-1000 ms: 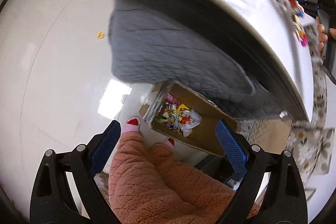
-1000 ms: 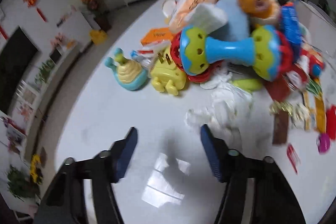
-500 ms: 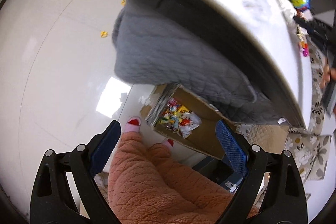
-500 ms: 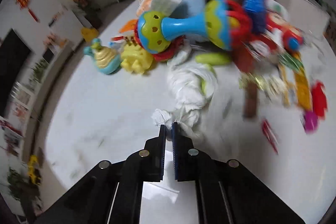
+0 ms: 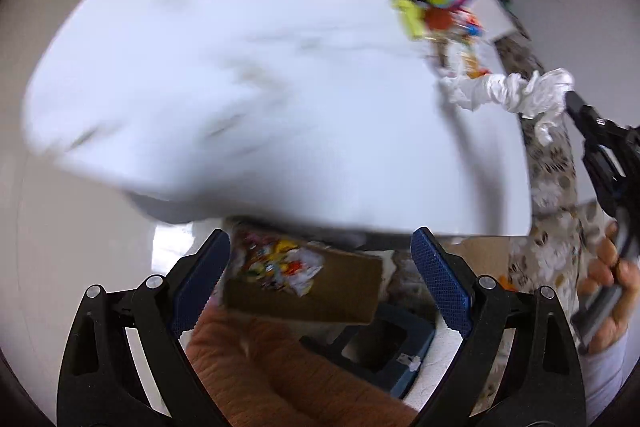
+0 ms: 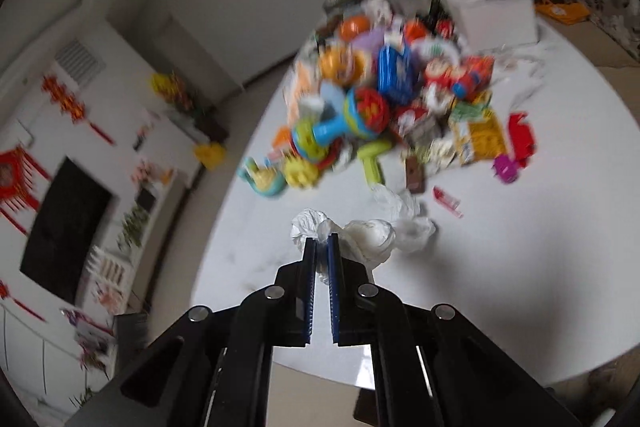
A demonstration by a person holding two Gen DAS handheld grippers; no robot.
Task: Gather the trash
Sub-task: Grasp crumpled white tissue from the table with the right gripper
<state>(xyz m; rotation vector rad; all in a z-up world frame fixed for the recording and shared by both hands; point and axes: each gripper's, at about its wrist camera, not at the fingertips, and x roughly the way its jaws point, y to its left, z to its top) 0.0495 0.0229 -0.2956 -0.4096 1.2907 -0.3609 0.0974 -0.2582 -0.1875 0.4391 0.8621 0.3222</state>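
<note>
One crumpled white bag [image 6: 362, 237] (pinched), toy heap [image 6: 384, 107] beyond, cardboard box [image 5: 304, 287] below.

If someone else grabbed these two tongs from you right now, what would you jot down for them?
Right tongs: shut on the crumpled white plastic bag, lifted off the white table, its far end trailing.
Left tongs: open, holding nothing, over the cardboard box on the floor beside the table.
Done: the box already holds colourful wrappers.
Left: carry the bag to the box and drop it in. Then go back to the pile of toys and packets on the table; loose wrappers seem to lie around its near edge.
</note>
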